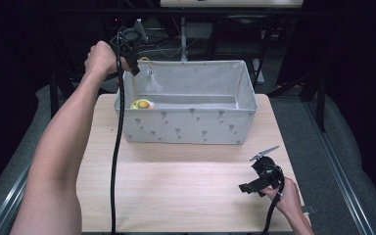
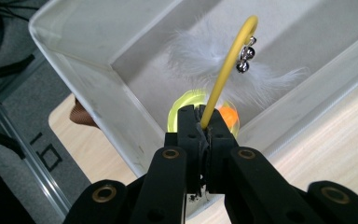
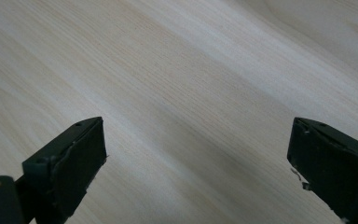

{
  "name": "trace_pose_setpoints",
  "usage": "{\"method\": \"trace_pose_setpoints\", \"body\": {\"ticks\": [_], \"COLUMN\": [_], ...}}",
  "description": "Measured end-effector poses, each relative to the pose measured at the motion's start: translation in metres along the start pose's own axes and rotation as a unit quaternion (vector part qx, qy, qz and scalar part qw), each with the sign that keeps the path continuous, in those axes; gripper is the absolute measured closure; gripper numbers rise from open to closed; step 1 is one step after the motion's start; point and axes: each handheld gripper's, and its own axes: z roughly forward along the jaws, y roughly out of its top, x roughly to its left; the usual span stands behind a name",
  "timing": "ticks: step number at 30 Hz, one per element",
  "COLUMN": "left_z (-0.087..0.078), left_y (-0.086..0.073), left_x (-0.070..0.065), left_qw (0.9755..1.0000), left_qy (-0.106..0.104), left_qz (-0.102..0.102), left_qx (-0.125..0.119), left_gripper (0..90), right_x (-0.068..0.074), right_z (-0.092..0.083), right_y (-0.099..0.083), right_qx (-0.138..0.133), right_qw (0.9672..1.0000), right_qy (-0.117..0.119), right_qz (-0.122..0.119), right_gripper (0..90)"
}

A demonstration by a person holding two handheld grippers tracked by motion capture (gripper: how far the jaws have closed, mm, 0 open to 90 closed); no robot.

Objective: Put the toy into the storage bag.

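Yellow and thin, the curved wand [image 2: 223, 70] sat pinched in my left gripper [image 2: 204, 122], jaws clamped tight on its lower end. Small metal bells [image 2: 244, 57] and a fluffy white feather [image 2: 200, 58] hung at its hooked tip, over the pale fabric bin [image 1: 191, 128]. Below lay a translucent yellow-green ring [image 2: 184, 100] with an orange ball [image 2: 228, 116]. My right gripper [image 1: 263, 178] hovered over the smooth light wood table [image 1: 186, 191], jaws wide apart.

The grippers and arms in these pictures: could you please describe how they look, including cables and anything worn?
Both grippers are black. The left gripper has two narrow flat jaws on black link arms with brass-coloured pivot rings, and a thick black cable trails from it. The right gripper has broad black pads, a grey plate on top and its own black cable. Both forearms are bare, with no sleeves or gloves.
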Motion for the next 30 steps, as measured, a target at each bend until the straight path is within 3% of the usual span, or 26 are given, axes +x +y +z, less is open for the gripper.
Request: {"method": "trace_pose_setpoints", "body": {"ticks": [5,19,27,30], "left_z": [0.004,0.017,0.029,0.031], "left_y": [-0.009,-0.028,-0.039,-0.043], "left_x": [0.003,0.001,0.001,0.003], "left_qw": [0.9999,0.9998,0.9994,0.9994], "left_qy": [-0.010,-0.018,-0.021,-0.027], "left_qz": [-0.007,0.005,0.005,0.000], "left_qx": [-0.006,0.010,0.026,0.021], "left_gripper": [88.3,88.2,88.1,88.1], "right_x": [0.000,0.001,0.001,0.001], "right_z": [0.001,0.001,0.001,0.001], "right_y": [0.000,0.001,0.001,0.001], "right_qx": [-0.001,-0.002,-0.001,0.004], "right_qw": [1.0000,1.0000,1.0000,1.0000], "right_qy": [-0.002,0.000,-0.001,0.000], "right_qz": [-0.001,-0.001,-0.003,-0.005], "right_gripper": [4.1,4.1,4.1,4.1]}}
